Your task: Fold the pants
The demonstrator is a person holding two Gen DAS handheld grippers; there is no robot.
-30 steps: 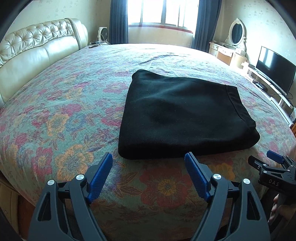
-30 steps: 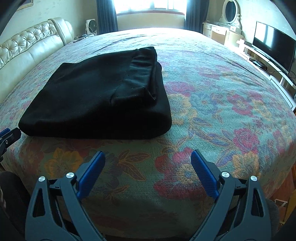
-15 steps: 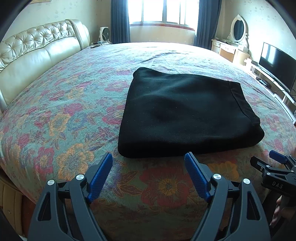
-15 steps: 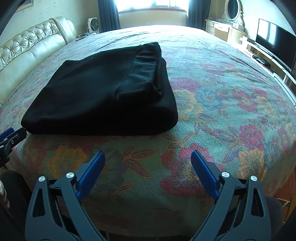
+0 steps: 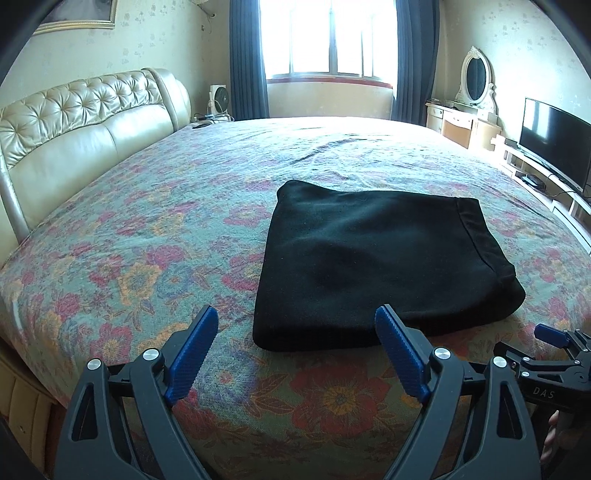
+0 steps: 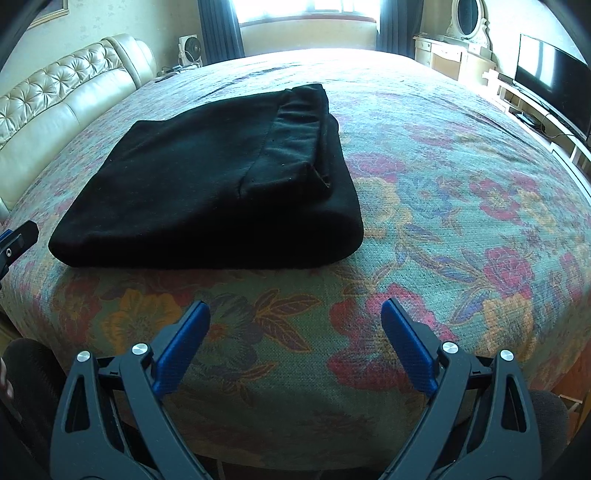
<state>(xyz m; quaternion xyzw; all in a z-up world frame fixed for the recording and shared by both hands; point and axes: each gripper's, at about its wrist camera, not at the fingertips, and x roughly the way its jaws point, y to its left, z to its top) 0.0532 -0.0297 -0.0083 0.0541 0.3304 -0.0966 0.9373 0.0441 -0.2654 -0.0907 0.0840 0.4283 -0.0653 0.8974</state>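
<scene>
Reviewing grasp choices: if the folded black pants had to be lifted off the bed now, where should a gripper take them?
Probably the thick rounded fold edge nearest the grippers on the pants, approached low from the near side of the bed; the layers stack there, while the waistband end lies loose.

I pulled both grippers back from the pants and tipped the cameras up. In the left wrist view the left gripper (image 5: 297,332) drew away toward 6 o'clock, so the pants (image 5: 376,266) sat higher and smaller in frame, and more of the wall, the window (image 5: 328,35) and a picture frame (image 5: 74,18) at 11 o'clock came into sight. The right gripper (image 5: 554,354) at 4 o'clock showed more of its body than before. In the right wrist view the right gripper (image 6: 295,328) also backed off; the pants (image 6: 207,184) slid up toward 11 o'clock, and more bedspread (image 6: 461,206) lay between them and my fingertips.
</scene>
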